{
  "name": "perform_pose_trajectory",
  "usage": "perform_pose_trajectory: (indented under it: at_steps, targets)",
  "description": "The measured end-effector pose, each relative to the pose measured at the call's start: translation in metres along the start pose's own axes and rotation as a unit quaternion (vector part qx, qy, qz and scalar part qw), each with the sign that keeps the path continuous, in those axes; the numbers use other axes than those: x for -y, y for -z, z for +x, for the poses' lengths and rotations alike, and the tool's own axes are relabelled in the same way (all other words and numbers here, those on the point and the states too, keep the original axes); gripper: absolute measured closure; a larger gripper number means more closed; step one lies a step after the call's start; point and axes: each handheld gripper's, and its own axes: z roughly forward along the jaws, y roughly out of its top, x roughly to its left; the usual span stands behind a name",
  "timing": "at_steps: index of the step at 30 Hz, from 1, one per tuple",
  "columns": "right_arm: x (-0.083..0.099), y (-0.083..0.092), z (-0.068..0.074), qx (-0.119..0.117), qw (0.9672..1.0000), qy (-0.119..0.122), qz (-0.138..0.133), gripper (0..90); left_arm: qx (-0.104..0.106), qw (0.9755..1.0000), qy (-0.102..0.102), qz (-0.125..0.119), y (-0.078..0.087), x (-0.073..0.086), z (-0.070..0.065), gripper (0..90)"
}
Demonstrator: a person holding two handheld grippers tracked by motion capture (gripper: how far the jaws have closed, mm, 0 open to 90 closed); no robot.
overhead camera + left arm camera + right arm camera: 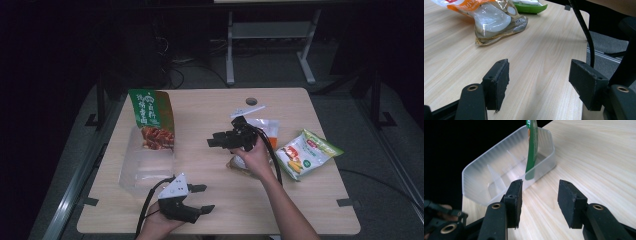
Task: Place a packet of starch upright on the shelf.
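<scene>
Both grippers, left (200,198) and right (216,140), gape empty, seemingly above the table (210,210)

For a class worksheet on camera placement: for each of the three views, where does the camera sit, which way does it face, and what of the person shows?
High view: above the person's side, facing forward and down on the table; both forearms, left gripper, right gripper.
Left gripper view: along its open jaws toward the clear snack bag.
Right gripper view: along its open jaws toward the plastic bin with the green packet.
High and right gripper views share bin and packet.
</scene>
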Motion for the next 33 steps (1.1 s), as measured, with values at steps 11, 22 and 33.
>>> perform_pose_trajectory:
  at_steps: [11, 22, 33]
  targets:
    - [0.029, 0.027, -0.002, 0.01, 0.9999, -0.008, 0.004, 51.7, -0.001, 1.0, 0.004, 0.0, 0.0, 0.0, -0.001, 31.2]
    - [0.057, 0.046, 0.0, 0.015, 0.9996, -0.011, 0.02, 49.7, 0.004, 1.0, 0.005, 0.001, -0.002, 0.001, -0.001, 31.3]
    - [0.076, 0.06, -0.001, 0.036, 0.9991, -0.022, 0.011, 48.3, 0.007, 0.9999, 0.007, 0.002, -0.003, 0.001, -0.002, 31.3]
